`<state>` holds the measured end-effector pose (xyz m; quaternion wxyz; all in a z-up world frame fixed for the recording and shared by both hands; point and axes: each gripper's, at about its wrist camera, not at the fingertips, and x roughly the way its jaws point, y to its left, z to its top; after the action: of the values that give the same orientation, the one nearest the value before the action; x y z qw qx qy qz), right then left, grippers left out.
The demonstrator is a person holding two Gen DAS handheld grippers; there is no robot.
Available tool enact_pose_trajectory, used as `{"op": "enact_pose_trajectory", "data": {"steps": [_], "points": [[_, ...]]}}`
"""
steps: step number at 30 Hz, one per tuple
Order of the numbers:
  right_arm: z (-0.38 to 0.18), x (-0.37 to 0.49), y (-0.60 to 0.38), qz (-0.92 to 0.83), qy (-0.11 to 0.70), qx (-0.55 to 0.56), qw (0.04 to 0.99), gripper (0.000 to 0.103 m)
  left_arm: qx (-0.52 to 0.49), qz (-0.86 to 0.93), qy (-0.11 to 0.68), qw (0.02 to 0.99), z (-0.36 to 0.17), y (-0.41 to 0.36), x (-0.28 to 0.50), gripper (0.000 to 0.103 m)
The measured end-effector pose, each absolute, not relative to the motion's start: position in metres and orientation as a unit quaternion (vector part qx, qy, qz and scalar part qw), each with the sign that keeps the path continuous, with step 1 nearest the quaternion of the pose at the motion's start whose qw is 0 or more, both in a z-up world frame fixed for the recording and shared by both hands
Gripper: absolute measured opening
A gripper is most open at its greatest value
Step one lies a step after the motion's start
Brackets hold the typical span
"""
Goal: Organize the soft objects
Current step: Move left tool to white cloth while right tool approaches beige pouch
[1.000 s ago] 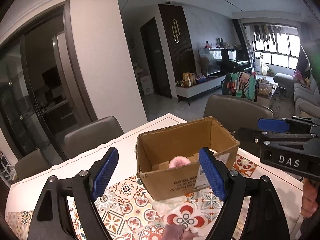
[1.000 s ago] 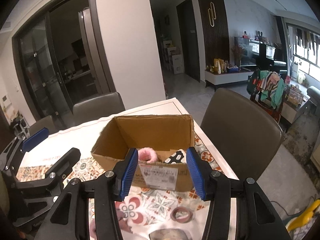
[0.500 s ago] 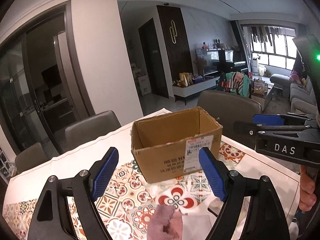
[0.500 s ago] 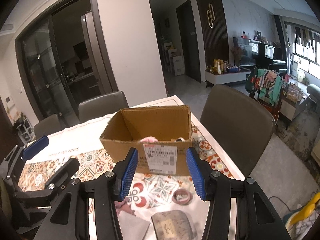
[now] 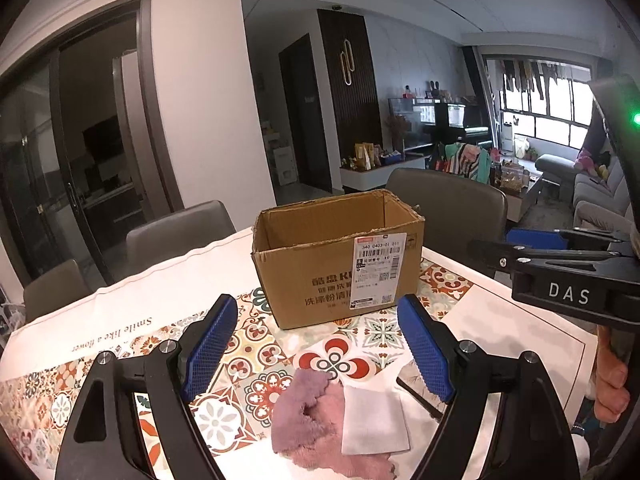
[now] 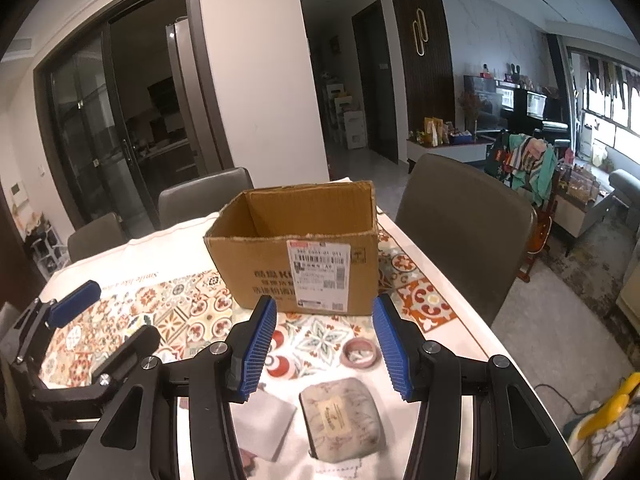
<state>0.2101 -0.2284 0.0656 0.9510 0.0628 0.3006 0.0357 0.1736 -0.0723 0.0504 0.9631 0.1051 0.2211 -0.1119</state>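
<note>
An open cardboard box (image 5: pixel 336 256) stands on the patterned tablecloth (image 5: pixel 120 332); it also shows in the right wrist view (image 6: pixel 296 256). Its inside is hidden from here. My left gripper (image 5: pixel 320 350) is open and empty, above a fluffy pink-purple cloth (image 5: pixel 308 420) and a white folded cloth (image 5: pixel 374 420). My right gripper (image 6: pixel 322 350) is open and empty, above a grey soft pouch (image 6: pixel 342 418), a pink ring band (image 6: pixel 358 354) and the white cloth (image 6: pixel 264 420).
Grey chairs (image 6: pixel 460 224) stand around the table. The table's right edge (image 6: pixel 472 320) drops to the floor. The right gripper shows at the right of the left wrist view (image 5: pixel 568 272). A yellow object (image 6: pixel 608 408) lies low at the right.
Both grippers have pulled back from the box and lowered. The box looks farther away, its contents have dropped out of sight, and the cloths and pouch on the table have come into view.
</note>
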Motion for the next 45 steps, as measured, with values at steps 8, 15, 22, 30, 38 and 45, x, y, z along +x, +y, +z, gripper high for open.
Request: {"op": "enact_pose_trajectory", "data": {"steps": [8,15,22,30,38,45], "points": [[0.046,0.189,-0.233,0.031,0.304,0.080,0.949,0.052,0.111,-0.108,0.207,0.966,0.036,-0.073,0.148,0.083],[0.024,0.176,-0.234,0.024,0.320,0.077,0.944,0.052,0.096,-0.119,0.242,0.958,0.015,-0.071,0.138,0.082],[-0.003,0.163,-0.237,0.027,0.347,0.078,0.934,0.052,0.098,-0.135,0.264,0.950,-0.005,-0.077,0.127,0.082],[-0.026,0.160,-0.241,0.022,0.368,0.081,0.926,0.052,0.099,-0.143,0.296,0.939,-0.028,-0.082,0.132,0.077],[-0.045,0.166,-0.240,0.020,0.382,0.080,0.920,0.052,0.077,-0.139,0.334,0.929,-0.054,-0.077,0.147,0.069],[-0.064,0.174,-0.238,0.016,0.397,0.094,0.913,0.052,0.061,-0.135,0.362,0.920,-0.071,-0.073,0.161,0.063]]}}
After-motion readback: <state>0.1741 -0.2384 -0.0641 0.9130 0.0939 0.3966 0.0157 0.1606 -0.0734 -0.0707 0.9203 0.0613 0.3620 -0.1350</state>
